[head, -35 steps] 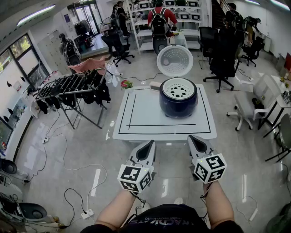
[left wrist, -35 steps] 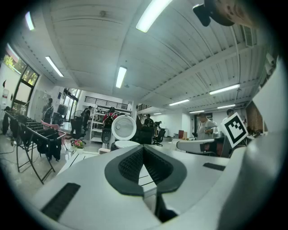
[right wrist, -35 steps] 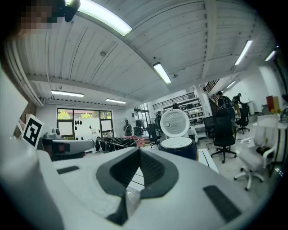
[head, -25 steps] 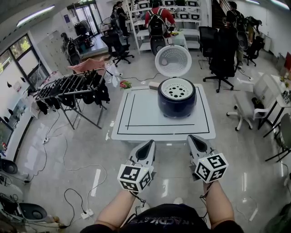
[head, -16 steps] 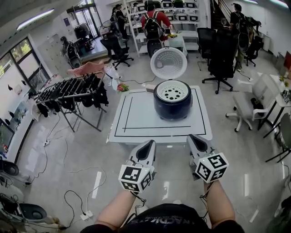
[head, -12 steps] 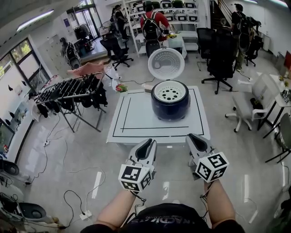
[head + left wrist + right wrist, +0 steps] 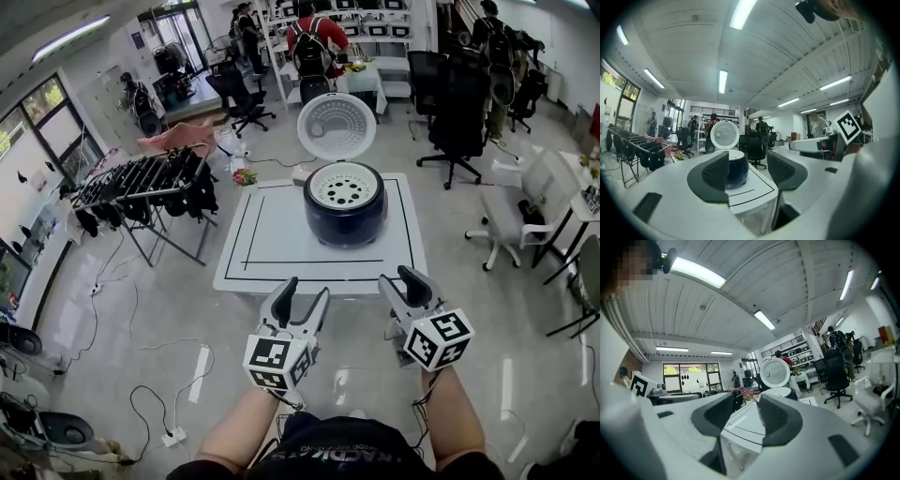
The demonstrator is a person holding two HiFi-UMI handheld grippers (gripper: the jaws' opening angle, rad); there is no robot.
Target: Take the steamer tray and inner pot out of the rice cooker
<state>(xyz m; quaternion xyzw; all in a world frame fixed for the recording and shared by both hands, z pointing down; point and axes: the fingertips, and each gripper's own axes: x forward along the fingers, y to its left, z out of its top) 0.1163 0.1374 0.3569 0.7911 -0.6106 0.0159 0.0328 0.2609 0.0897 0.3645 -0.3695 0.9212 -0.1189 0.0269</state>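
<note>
Jaws of left gripper [image 7: 305,292] and right gripper [image 7: 400,278] just sprang apart, empty (rice cooker [image 7: 344,211] at twelve o'clock), readying for the steamer tray [image 7: 344,185].

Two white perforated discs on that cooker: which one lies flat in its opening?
The white holed steamer tray, flat atop the dark blue rice cooker. The other is the open lid, standing upright behind it.

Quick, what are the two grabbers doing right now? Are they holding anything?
Left gripper: open, jaws just opened, holding nothing.
Right gripper: open, jaws just opened, holding nothing.
</note>
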